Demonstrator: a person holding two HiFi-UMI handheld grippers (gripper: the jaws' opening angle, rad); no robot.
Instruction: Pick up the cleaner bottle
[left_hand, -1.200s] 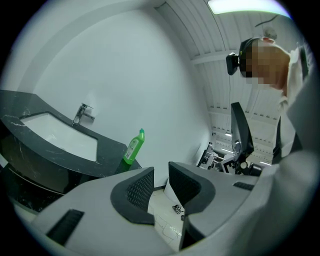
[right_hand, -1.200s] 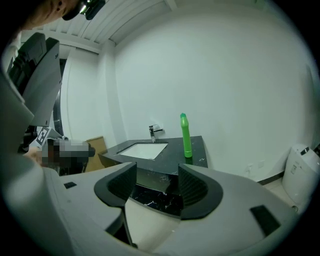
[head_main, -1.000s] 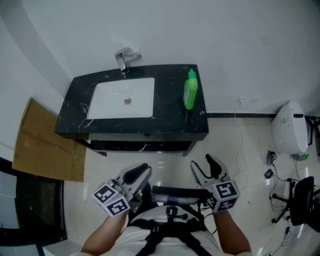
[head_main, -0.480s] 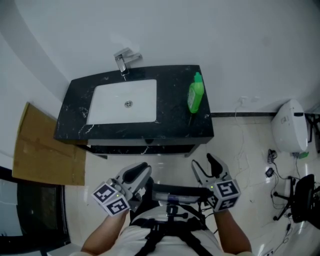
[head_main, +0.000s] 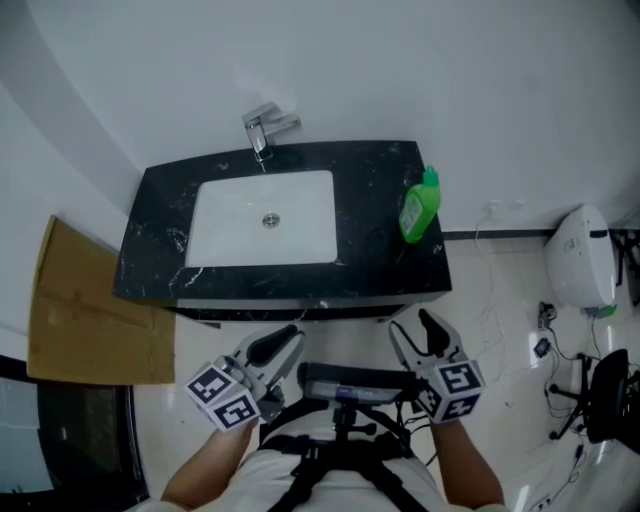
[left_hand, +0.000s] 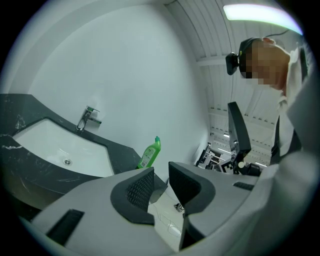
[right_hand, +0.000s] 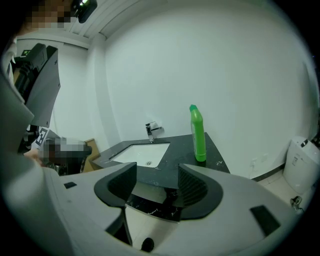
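The green cleaner bottle (head_main: 420, 206) stands upright at the right end of the black marble counter (head_main: 380, 265). In the right gripper view the bottle (right_hand: 198, 134) rises beyond the jaws, well apart from them. It shows small in the left gripper view (left_hand: 150, 153), far past the jaws. My left gripper (head_main: 277, 347) and right gripper (head_main: 418, 332) hang in front of the counter's near edge, both open with nothing between the jaws. Seen from their own cameras, the left gripper (left_hand: 161, 186) and right gripper (right_hand: 157, 184) are empty.
A white sink basin (head_main: 262, 219) with a chrome faucet (head_main: 262, 130) sits in the counter. Flat cardboard (head_main: 85, 310) leans at the left. A white appliance (head_main: 580, 258), cables and a black chair (head_main: 606, 396) stand on the floor at the right.
The counter and bottle have shifted right and down in the head view and look nearer. Both grippers have closed in on the counter's front edge, keeping their jaws as they were.
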